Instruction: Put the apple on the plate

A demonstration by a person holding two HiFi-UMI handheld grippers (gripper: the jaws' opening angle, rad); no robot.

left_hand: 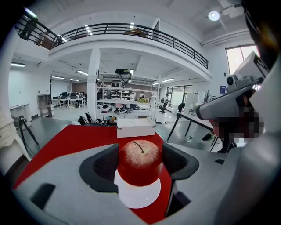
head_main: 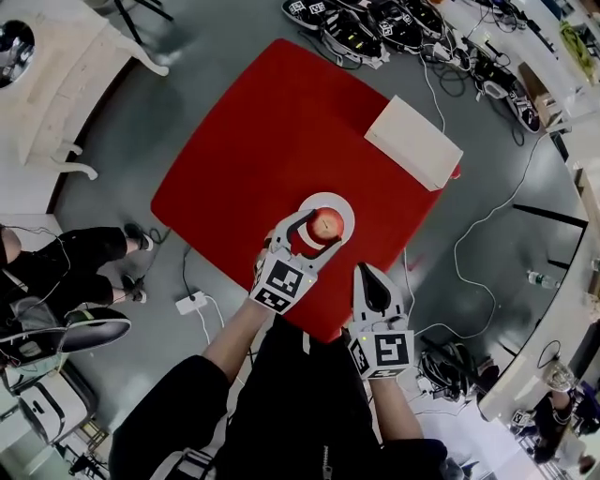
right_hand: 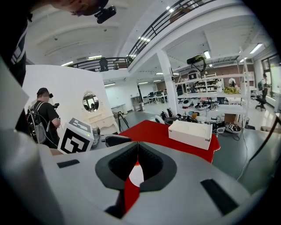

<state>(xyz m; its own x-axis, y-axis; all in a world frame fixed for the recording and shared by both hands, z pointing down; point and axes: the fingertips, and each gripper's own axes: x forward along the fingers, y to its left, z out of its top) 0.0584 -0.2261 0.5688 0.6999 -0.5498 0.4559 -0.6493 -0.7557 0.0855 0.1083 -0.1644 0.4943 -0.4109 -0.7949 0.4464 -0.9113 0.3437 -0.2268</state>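
Note:
A red apple (head_main: 326,223) (left_hand: 139,161) with its stem up sits between the dark pads of my left gripper (head_main: 317,234) (left_hand: 140,160), which is shut on it. The apple is directly over a small white plate (head_main: 343,203) (left_hand: 136,197) near the front edge of the red table (head_main: 262,150). I cannot tell whether the apple touches the plate. My right gripper (head_main: 375,281) (right_hand: 137,151) hovers at the table's front edge, to the right of the plate, shut with nothing in it.
A white box (head_main: 412,141) (left_hand: 135,126) (right_hand: 189,132) lies at the table's far right corner. A power strip (head_main: 190,302) and cables lie on the grey floor. A seated person (head_main: 56,272) is at the left. Spare grippers (head_main: 366,23) lie beyond the table.

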